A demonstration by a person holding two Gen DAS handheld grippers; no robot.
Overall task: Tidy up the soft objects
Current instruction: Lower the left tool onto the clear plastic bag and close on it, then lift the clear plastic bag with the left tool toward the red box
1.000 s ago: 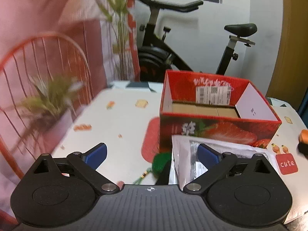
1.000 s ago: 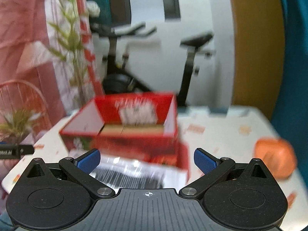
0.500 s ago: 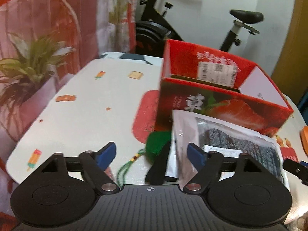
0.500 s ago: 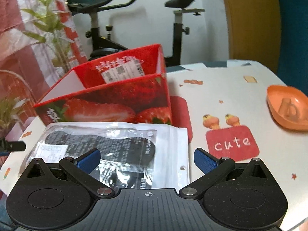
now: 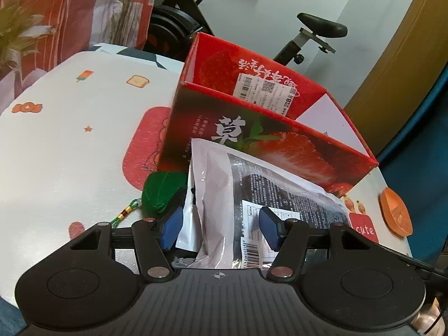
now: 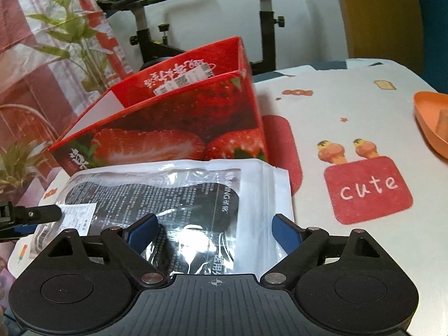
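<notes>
Both claws, left (image 5: 219, 228) and right (image 6: 215, 232), spread apart astride glossy white plastic pouch (image 6: 179, 196), lying just before red strawberry-print cardboard box (image 6: 173, 128).

The box (image 5: 252, 128) sits on the table (image 5: 70, 145), near the middle. Right in front of it lies the plastic bag (image 5: 224, 196), flat on the table w/ its far edge touching the box's front wall. A small knit pouch (image 5: 161, 193) lies just left of the bag, partly under its edge, also in front of the box. The dish (image 6: 431, 120) sits far to the right, well apart from box & bag. An exercise bike (image 6: 263, 28) stands behind the table, past the box. A plant (image 6: 75, 36) is behind, on the left.

The left gripper (image 5: 221, 229) hangs over the bag's near-left end; the right gripper (image 6: 215, 232) over its near-right end.
</notes>
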